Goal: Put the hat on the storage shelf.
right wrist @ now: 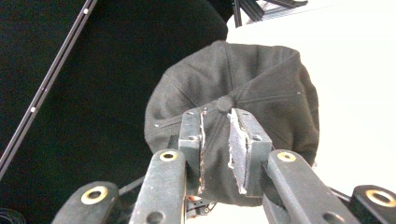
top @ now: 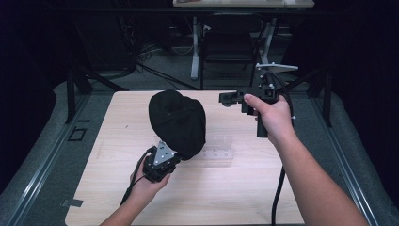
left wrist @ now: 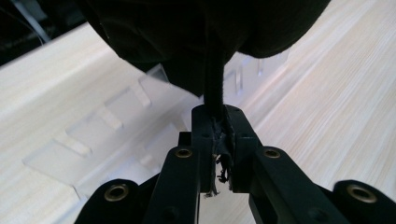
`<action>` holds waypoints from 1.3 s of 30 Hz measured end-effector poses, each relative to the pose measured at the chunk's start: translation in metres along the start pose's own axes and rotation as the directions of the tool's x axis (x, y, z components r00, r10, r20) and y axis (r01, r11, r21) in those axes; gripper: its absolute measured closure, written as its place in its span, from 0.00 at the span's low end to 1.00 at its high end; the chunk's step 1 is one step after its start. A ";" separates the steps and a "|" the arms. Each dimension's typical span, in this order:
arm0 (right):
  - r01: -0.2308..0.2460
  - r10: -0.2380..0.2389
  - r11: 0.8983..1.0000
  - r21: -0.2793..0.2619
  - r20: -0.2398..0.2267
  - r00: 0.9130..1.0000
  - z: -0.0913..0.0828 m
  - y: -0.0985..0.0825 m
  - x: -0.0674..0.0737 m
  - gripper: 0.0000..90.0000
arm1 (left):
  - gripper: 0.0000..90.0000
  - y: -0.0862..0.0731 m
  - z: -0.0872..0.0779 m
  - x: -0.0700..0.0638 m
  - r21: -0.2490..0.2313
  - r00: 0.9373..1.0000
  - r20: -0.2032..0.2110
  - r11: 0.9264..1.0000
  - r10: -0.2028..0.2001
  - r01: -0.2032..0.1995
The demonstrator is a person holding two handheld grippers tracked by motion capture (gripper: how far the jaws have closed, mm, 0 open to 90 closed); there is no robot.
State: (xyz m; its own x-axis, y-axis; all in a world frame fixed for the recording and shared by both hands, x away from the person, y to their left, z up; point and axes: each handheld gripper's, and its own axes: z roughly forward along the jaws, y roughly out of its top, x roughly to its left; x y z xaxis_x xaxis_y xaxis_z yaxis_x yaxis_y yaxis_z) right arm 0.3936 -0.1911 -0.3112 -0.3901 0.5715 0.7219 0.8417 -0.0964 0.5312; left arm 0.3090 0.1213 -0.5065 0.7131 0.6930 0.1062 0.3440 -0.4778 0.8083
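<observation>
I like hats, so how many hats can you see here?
1. A black cap is held up over the middle of the wooden table, its edge pinched by the left gripper. I see no other hats.

- Cap (left wrist: 205, 28) cut off by the top edge in the left gripper view, its brim edge buried between the jaws.
- Clear rack (top: 217, 147) partly hidden behind the cap in the high view.
- Right forearm (top: 320, 188) cropped at the bottom edge.
</observation>
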 end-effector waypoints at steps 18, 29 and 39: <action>0.036 -0.034 0.999 -0.022 0.093 0.995 -0.016 -0.020 -0.018 0.82 | 0.83 -0.018 -0.003 0.006 0.009 1.000 0.001 1.000 -0.024 0.024; 0.121 -0.119 0.993 0.004 0.217 0.969 -0.016 -0.051 -0.032 0.79 | 0.62 -0.032 -0.017 0.013 -0.019 0.996 -0.024 0.996 -0.091 0.091; 0.181 -0.178 0.983 0.017 0.302 0.936 -0.011 -0.088 -0.052 0.79 | 0.57 -0.044 -0.027 0.021 -0.053 0.993 -0.024 0.992 -0.117 0.116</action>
State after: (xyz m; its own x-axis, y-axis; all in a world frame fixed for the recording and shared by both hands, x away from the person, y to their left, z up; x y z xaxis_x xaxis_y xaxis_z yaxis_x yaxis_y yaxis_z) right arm 0.3355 -0.2211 -0.3910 -0.4021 0.7987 0.4476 0.7634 0.0226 0.6455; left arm 0.2923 0.1718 -0.5239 0.6529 0.7570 0.0250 0.3912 -0.3653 0.8447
